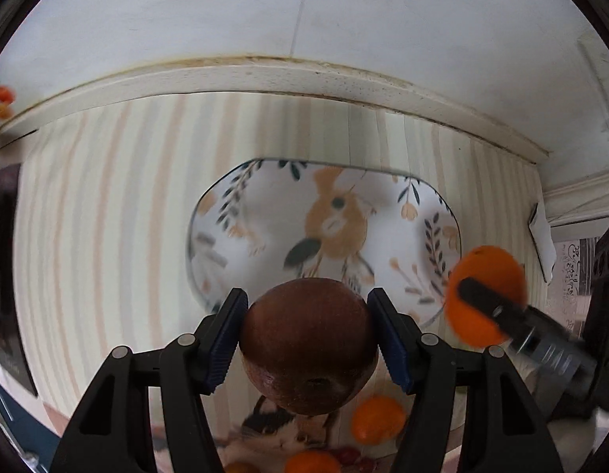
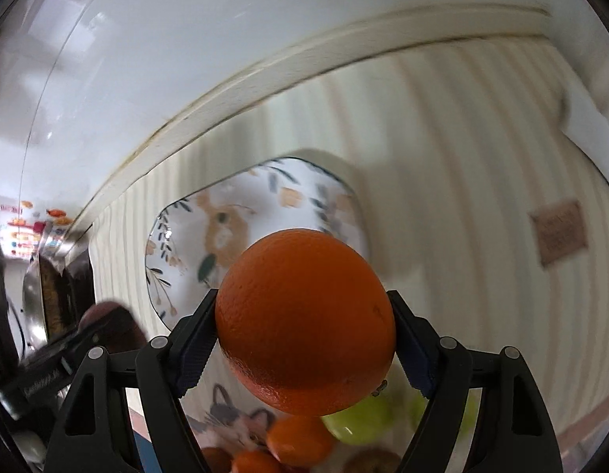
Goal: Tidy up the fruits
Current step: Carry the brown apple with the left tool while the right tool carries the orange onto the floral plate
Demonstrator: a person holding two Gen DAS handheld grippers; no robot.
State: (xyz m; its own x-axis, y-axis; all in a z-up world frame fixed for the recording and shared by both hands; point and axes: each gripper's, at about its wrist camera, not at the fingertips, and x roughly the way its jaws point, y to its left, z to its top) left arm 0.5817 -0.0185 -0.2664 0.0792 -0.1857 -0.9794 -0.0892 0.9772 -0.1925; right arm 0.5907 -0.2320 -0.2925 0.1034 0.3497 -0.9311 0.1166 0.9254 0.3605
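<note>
My left gripper (image 1: 308,341) is shut on a dark red-brown round fruit (image 1: 308,345), held above the striped tablecloth (image 1: 107,216) near the front rim of an empty white plate (image 1: 265,197) painted with a bird. My right gripper (image 2: 304,339) is shut on a large orange (image 2: 306,321), above the right side of the same plate (image 2: 265,193). In the left wrist view the right gripper (image 1: 494,307) and its orange (image 1: 474,272) hang over the plate's right rim. The left gripper (image 2: 68,358) with its dark fruit (image 2: 111,325) shows blurred at the lower left of the right wrist view.
A second plate with a cat picture (image 2: 233,421) lies under both grippers, holding small oranges (image 2: 300,439), a green apple (image 2: 359,421) and a brown fruit (image 2: 375,461). Oranges (image 1: 377,419) show there in the left view too. A pale wall ledge (image 1: 304,75) borders the table's far side.
</note>
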